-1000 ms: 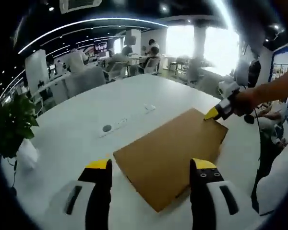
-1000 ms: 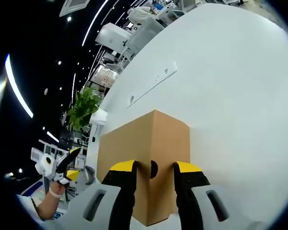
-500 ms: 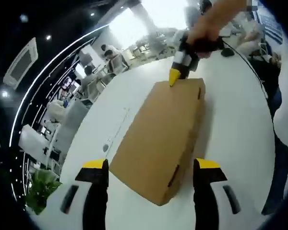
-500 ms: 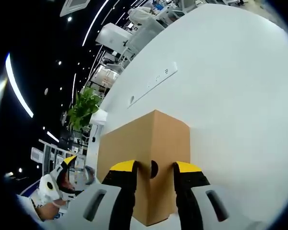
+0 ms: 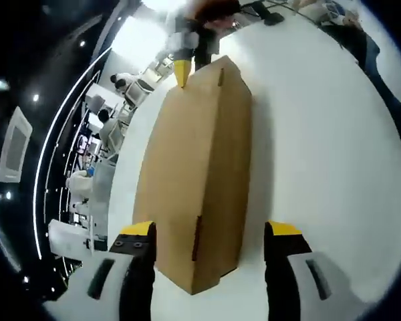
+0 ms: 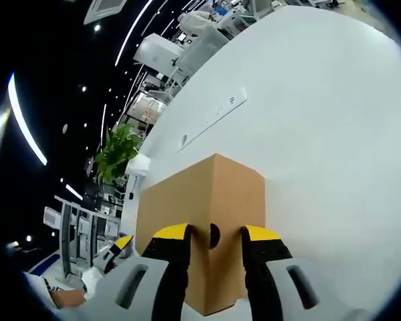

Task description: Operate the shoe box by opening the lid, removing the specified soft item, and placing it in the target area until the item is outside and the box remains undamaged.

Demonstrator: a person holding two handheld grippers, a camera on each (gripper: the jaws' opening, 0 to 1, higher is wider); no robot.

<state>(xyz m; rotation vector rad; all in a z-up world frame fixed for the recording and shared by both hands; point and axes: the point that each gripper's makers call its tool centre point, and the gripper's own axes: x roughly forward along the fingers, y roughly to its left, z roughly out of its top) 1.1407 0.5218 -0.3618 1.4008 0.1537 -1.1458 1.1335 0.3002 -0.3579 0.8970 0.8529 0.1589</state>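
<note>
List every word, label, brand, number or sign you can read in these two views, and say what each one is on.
No text can be read in either view.
The cardboard shoe box is plain brown: no print or label on the faces that show.
The white table carries a strip with small marks, too small to read.
Screens in the background office are too blurred to read.

White hand-held gripper bodies, black jaws, yellow tips, dark slots.
</note>
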